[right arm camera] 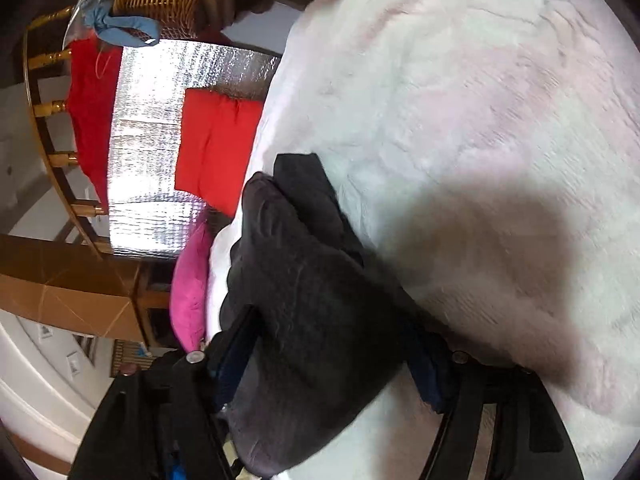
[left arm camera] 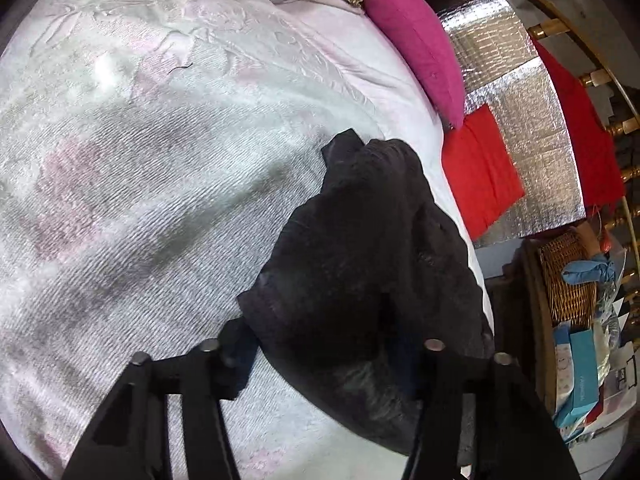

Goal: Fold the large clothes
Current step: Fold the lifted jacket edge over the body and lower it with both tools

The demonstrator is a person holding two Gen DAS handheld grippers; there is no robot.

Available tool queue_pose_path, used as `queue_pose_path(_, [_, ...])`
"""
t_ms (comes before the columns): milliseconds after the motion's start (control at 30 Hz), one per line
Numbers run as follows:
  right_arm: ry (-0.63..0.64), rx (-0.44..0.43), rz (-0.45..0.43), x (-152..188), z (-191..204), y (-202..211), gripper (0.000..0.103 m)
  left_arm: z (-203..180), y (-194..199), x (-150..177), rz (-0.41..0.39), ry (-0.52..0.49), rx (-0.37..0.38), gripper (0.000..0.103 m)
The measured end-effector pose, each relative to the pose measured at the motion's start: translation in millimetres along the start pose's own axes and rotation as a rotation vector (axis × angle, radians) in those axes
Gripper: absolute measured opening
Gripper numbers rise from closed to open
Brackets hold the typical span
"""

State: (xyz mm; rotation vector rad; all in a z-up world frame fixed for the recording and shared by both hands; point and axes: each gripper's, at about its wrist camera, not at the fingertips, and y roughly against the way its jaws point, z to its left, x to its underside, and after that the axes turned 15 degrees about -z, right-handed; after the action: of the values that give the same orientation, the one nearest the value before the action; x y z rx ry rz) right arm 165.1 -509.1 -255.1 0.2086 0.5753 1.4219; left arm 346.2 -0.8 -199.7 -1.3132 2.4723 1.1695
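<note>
Fingers (left arm camera: 236,356) of left gripper (left arm camera: 332,360) and right gripper (right arm camera: 328,364): spread either side of dark garment (left arm camera: 360,240), bunched near bed (left arm camera: 160,160) edge; grip unclear.

The bunched-up garment (left arm camera: 360,248) lies on the bed (left arm camera: 160,184) near its edge, between the fingers of both grippers, with a pillow (left arm camera: 416,40) farther along that edge and a basket (left arm camera: 568,276) down beside the bed.

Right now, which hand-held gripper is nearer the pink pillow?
Hard to call. Both hand-held grippers, left and right, straddle the dark garment; the pink pillow lies beyond both, off the bed's edge.
</note>
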Motion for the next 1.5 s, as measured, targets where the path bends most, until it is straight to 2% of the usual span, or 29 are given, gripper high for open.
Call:
queue_pose_path(100, [0.04,0.014,-0.015,-1.5,5.3,-6.2,0.039,-10.2,0.3,0.6,-0.02,-0.037,0.019,0.042])
queue_pose_path(200, [0.162,0.002,-0.075,0.9,30.6,3.1,0.032,-20.3,6.2,-3.4,-0.042,-0.078,0.057,0.037])
queue_pose_path(267, [0.256,-0.015,-0.122,5.6,49.7,13.5,0.031,-25.6,13.6,-7.9,-0.058,-0.099,0.095,0.035])
queue_pose_path(333, [0.295,-0.034,-0.155,9.6,57.3,25.3,0.03,-29.9,19.3,-12.1,-0.07,-0.117,0.123,0.035])
queue_pose_path(400, [0.317,-0.025,-0.173,12.2,60.0,31.9,0.03,-27.4,21.9,-8.4,-0.057,-0.148,0.106,0.035])
queue_pose_path(433, [0.32,-0.004,-0.165,12.6,58.0,30.9,0.03,-23.7,17.3,-4.0,-0.025,-0.167,0.068,0.035])
queue_pose_path(500, [0.283,0.076,-0.107,9.7,45.5,16.5,0.03,-17.2,7.1,0.3,0.021,-0.163,0.014,0.039])
queue_pose_path(567, [0.211,0.107,-0.044,3.2,28.4,8.2,0.035,-14.5,6.9,0.2,0.022,-0.148,0.005,0.044])
queue_pose_path(633, [0.115,0.083,-0.008,-2.2,18.2,11.2,0.044,-21.8,9.7,1.3,-0.005,-0.218,-0.053,0.062])
queue_pose_path(667, [0.094,0.088,-0.001,-4.9,15.8,13.3,0.056,-23.3,11.5,2.5,-0.019,-0.24,-0.079,0.067])
queue_pose_path(700, [0.089,0.091,-0.011,-6.8,16.2,16.2,0.057,-25.8,13.7,3.6,-0.038,-0.265,-0.107,0.07])
queue_pose_path(800, [0.085,0.077,-0.019,-11.8,18.1,22.2,0.058,-35.1,20.8,6.1,-0.071,-0.352,-0.142,0.071])
queue_pose_path(933, [0.166,0.108,-0.126,-22.7,27.8,49.0,0.059,-51.3,31.1,8.0,-0.134,-0.511,-0.2,0.073])
queue_pose_path(1000, [0.239,0.134,-0.211,-26.3,41.2,63.8,0.069,-58.3,36.2,8.9,-0.164,-0.589,-0.225,0.074])
queue_pose_path(1100, [0.355,0.157,-0.251,-32.6,61.5,63.2,0.073,-64.6,44.8,8.6,-0.207,-0.68,-0.251,0.076])
queue_pose_path(1167, [0.44,0.167,-0.231,-34.2,74.4,54.4,0.073,-63.2,52.9,11.8,-0.248,-0.742,-0.295,0.076])
queue_pose_path(1267, [0.524,0.174,-0.149,-34.7,84.6,29.5,0.073,-66.3,57.3,6.0,-0.3,-0.784,-0.339,0.076])
queue_pose_path(1500, [0.538,0.206,0.032,-32.9,82.1,-32.6,0.073,-68.7,51.5,-3.3,-0.336,-0.81,-0.376,0.077])
